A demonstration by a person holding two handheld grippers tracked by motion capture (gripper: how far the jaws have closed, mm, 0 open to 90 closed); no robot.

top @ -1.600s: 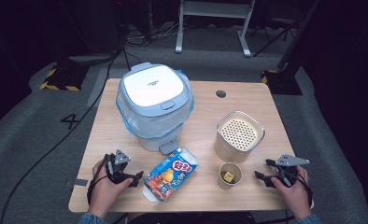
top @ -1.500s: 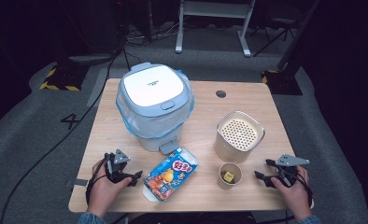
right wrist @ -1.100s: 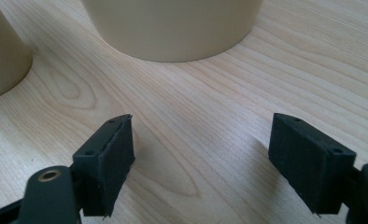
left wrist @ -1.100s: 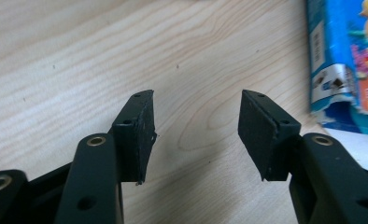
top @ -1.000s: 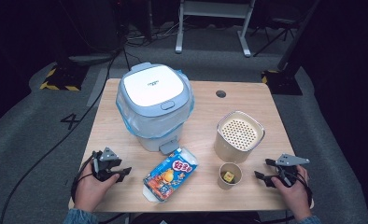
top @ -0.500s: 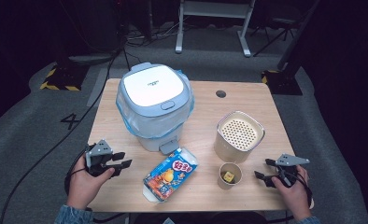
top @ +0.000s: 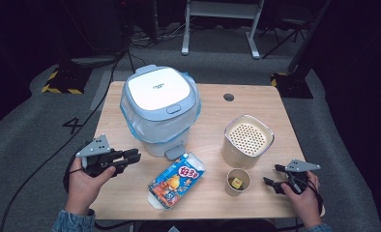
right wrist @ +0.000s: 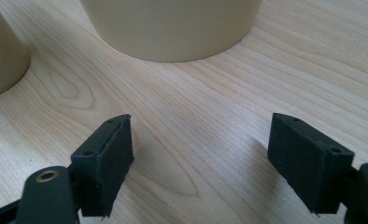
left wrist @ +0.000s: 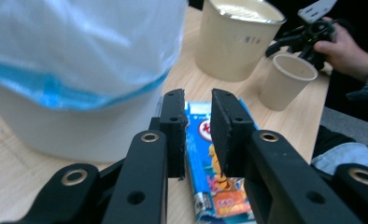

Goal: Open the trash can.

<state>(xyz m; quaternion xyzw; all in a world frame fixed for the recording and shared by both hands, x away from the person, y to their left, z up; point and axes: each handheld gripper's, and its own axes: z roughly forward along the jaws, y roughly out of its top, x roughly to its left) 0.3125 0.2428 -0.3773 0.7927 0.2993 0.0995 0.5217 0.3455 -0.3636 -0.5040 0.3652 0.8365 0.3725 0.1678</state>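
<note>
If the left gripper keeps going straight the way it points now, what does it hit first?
Probably the snack packet: it lies straight ahead between the left gripper's narrowed, empty jaws. The bin passes close alongside; depth is unclear.

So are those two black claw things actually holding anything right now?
No. The left gripper has just been closing on empty air above the wooden table; the right gripper stands open, nothing between its jaws.

Wooden table (top: 212,116), with a round grommet hole (top: 228,97) near its far edge. Grey carpeted floor (top: 43,121) marked with a painted "4" (top: 73,125). Black cables (top: 130,41) trailing behind. White stand legs (top: 220,26) beyond the table.
</note>
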